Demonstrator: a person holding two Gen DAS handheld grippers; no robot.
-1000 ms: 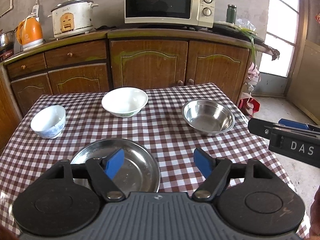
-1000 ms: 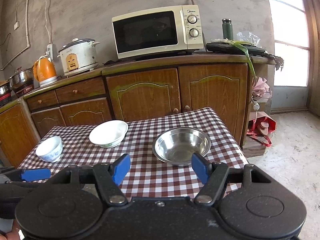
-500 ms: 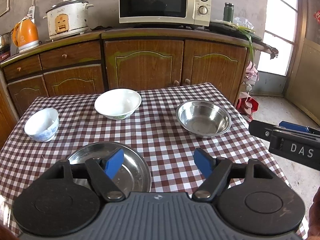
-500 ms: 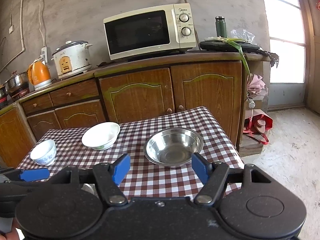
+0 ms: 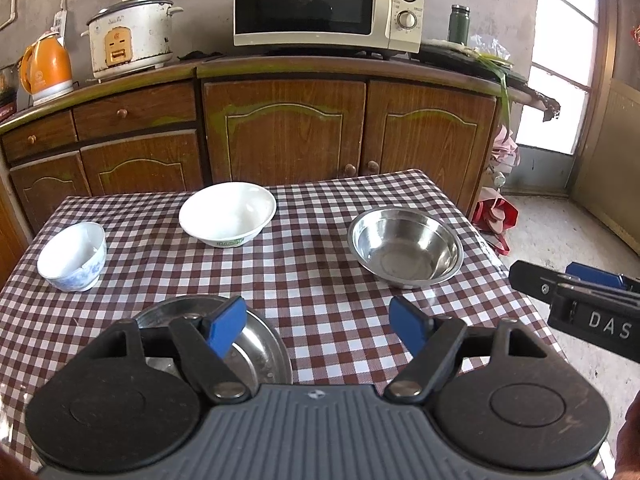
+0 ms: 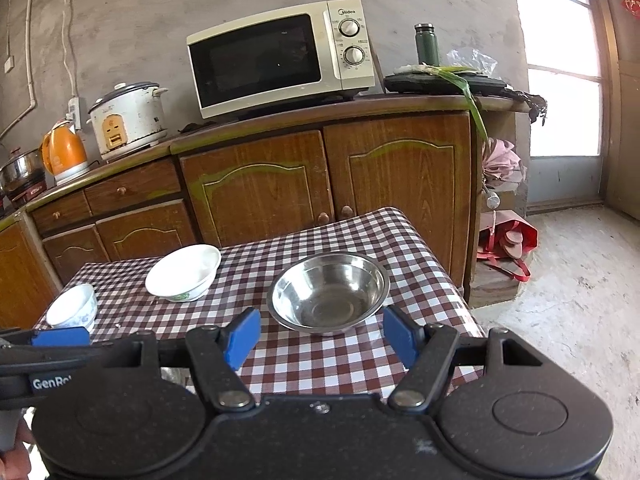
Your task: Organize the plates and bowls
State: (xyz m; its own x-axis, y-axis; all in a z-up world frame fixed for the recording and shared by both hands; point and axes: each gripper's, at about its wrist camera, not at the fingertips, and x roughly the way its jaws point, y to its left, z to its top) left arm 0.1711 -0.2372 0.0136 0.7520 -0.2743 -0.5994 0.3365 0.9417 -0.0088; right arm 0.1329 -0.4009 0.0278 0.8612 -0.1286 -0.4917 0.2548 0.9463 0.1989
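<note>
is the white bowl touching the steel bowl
Apart. The left wrist view shows the white bowl and the steel bowl with a wide strip of checked tablecloth between them.

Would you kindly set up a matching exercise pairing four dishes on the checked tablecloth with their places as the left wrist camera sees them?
Things:
1. small white bowl with blue pattern
2. wide white ceramic bowl
3. deep stainless steel bowl
4. flat stainless steel plate

Places:
A. right side
B. nearest, partly hidden behind the left hand-held gripper
C. far left
D. far middle

Pairs: 1-C, 2-D, 3-A, 4-B
</note>
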